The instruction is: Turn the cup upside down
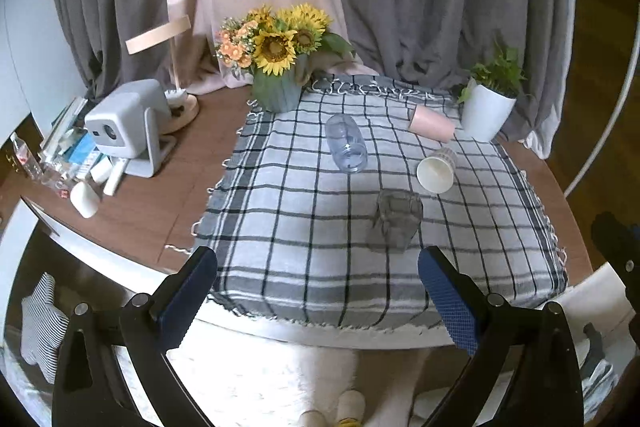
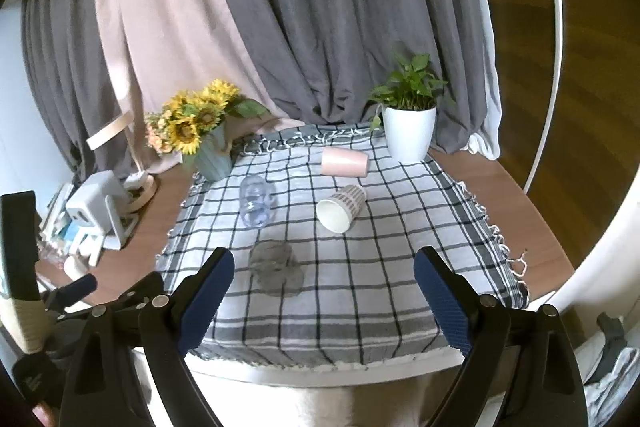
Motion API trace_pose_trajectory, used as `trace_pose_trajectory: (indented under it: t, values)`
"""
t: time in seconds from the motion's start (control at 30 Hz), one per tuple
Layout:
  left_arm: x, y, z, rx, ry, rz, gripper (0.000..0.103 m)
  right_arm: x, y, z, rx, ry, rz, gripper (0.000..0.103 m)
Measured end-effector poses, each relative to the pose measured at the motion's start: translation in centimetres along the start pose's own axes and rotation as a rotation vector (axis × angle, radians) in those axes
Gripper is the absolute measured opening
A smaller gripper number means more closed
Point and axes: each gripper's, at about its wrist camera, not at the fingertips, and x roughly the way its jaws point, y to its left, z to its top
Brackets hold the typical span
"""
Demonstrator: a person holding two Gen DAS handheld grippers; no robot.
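Both grippers, left gripper [image 1: 318, 269] and right gripper [image 2: 324, 269], are hovering with jaws spread wide, gripping nothing. On the checked cloth [image 1: 280, 227], four cups are lying sideways: clear cup [image 1: 346, 143], grey glass [image 1: 396, 221], paper cup [image 1: 436, 169], pink cup [image 1: 431, 123].

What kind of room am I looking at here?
Probably a home living or study corner: long grey and pink curtains hang behind a wooden table with a checked grey-and-white cloth, a vase of yellow sunflowers and a white-potted green plant.
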Motion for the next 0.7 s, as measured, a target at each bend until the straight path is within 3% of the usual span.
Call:
trace_pose_trajectory:
  t: [0.3, 0.7]
  values:
    - [-4.4, 2.4, -2.5, 0.023, -0.066, 0.0, 0.102, -4.6, 3.0, -2.8, -0.026, -0.057, -0.014, 0.093]
    - [-6.5, 3.4, -3.3, 0.032, -0.104, -0.016, 0.102, -7.2, 4.1, -4.0, -0.006, -0.099, -0.021, 0.093]
